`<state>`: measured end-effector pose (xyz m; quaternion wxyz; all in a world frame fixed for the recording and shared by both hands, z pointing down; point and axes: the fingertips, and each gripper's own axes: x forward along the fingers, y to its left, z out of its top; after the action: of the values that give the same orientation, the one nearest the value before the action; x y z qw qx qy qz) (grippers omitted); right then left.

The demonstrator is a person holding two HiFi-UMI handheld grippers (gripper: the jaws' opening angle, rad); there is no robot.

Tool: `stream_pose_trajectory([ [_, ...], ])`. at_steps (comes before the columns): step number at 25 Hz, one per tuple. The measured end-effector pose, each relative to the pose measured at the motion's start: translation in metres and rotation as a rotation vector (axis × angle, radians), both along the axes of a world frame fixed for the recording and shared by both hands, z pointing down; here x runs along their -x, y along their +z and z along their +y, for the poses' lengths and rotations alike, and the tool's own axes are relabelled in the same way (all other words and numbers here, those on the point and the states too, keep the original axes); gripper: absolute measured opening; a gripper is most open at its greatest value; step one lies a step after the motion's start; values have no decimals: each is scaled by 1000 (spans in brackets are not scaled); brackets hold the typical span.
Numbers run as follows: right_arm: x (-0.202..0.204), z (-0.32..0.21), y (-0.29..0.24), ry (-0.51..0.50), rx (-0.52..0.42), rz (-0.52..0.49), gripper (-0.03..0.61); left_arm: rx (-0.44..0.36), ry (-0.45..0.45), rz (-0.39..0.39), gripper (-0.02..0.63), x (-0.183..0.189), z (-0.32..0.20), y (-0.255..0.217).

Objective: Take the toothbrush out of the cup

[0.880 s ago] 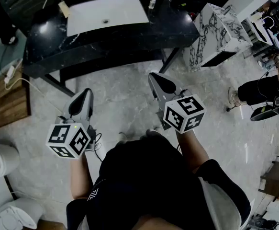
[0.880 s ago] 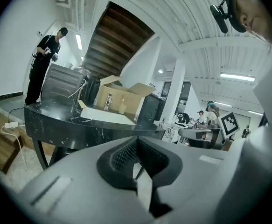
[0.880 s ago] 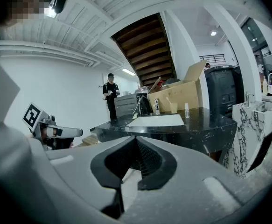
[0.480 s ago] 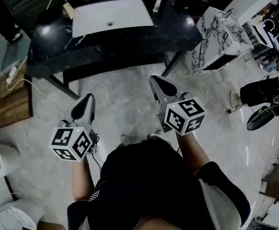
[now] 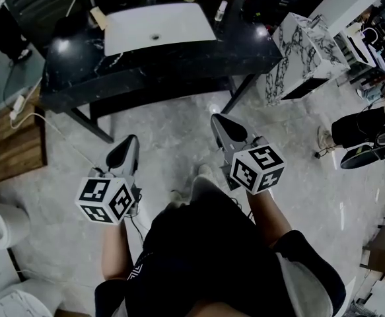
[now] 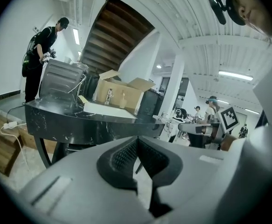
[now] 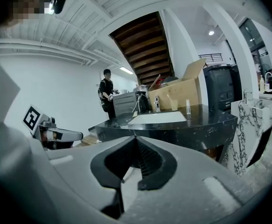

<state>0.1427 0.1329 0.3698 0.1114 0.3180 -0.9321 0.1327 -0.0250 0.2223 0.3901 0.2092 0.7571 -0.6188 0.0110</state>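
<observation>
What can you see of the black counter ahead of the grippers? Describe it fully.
The black counter is a glossy slab, stone-like with faint pale veins and a curved front edge. It stands level on dark slanted legs on the pale marbled floor. A white rectangular basin with a drain hole is set into its top. A tap, a small cup and a bottle stand along its back.

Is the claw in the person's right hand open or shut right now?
Shut. In its own view the grey two-jaw right gripper has its dark ribbed pads meeting at the tips, with nothing held between them.
</observation>
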Motion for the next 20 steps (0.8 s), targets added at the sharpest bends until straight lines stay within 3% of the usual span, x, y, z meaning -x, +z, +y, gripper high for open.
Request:
stream_pose_trajectory([
  [9,24,-37,1,-67,-13,12,3,-1,-28,-22,15,14,-37,-2],
  [20,85,-139,-15,-117,-83,22,3,-2,-105,-58,17,66,-110,-19],
])
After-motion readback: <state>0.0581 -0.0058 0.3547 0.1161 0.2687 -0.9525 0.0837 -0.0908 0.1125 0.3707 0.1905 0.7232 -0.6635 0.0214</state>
